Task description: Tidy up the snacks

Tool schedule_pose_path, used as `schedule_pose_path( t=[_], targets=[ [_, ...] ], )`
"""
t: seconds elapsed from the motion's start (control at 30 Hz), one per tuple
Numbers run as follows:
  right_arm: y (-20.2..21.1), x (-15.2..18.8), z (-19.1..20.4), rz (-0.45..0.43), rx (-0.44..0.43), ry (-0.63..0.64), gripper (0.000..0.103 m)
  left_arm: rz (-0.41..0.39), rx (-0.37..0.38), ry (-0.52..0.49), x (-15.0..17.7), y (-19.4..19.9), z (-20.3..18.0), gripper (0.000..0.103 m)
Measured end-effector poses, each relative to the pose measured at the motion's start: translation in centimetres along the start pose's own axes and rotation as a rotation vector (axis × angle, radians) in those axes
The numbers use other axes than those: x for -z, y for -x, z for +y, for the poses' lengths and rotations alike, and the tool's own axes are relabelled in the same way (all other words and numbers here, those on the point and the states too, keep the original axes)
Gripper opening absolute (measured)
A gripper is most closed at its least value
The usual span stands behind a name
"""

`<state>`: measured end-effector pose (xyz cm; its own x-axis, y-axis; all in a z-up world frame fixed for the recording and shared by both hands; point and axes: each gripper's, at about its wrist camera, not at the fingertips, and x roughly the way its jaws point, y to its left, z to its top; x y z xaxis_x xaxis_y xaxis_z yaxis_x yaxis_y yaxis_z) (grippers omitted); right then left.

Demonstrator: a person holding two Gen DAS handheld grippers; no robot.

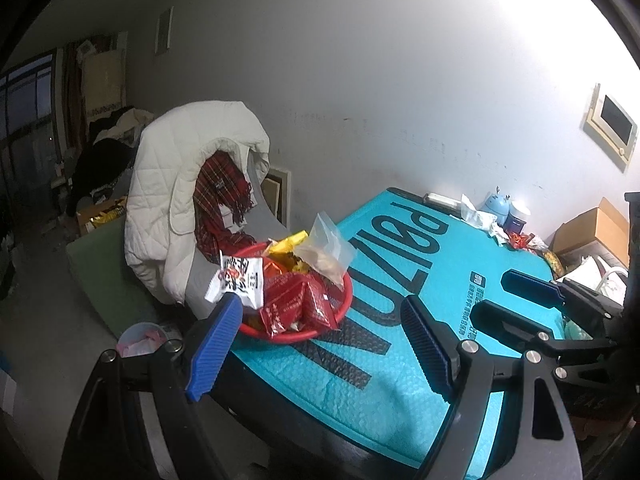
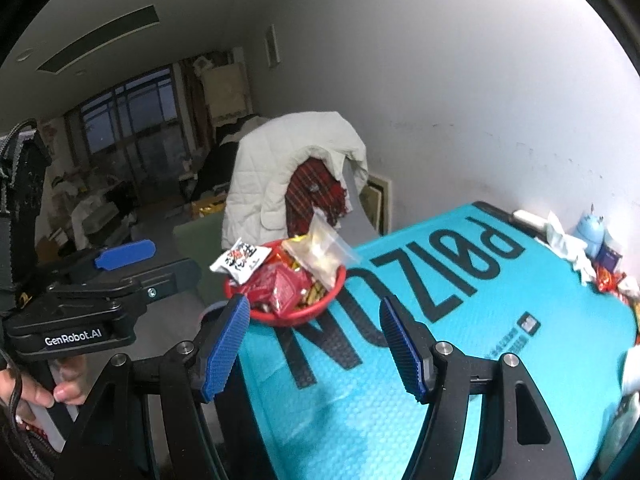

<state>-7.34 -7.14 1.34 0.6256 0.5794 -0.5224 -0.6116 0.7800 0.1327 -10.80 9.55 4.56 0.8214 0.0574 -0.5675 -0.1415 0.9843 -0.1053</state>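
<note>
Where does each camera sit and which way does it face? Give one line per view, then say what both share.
Left wrist: on the left gripper, facing the red basket on the teal mat; the right gripper shows at right.
Right wrist: on the right gripper, facing the same basket; the left gripper and the person's hand show at left.
Shared: basket, mat, white jacket.

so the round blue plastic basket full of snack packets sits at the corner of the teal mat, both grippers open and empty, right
Not quite: the round plastic basket is red, not blue, as the left wrist view shows. It sits at the teal mat's corner, with the left gripper and right gripper open and empty.
</note>
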Motion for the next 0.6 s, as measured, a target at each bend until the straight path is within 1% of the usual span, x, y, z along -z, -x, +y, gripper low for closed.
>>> schedule_pose_path(
  t=[0.23, 0.6],
  targets=[
    [0.04, 0.41, 0.43, 0.000, -0.005, 0.012, 0.068, 0.032, 0.014, 0.026, 0.59, -0.45, 0.33, 0.081],
    [-0.29, 0.30, 0.92, 0.003, -0.014, 0.033, 0.068, 0.023, -0.001, 0.030, 0.54, -0.21, 0.63, 0.081]
  ],
)
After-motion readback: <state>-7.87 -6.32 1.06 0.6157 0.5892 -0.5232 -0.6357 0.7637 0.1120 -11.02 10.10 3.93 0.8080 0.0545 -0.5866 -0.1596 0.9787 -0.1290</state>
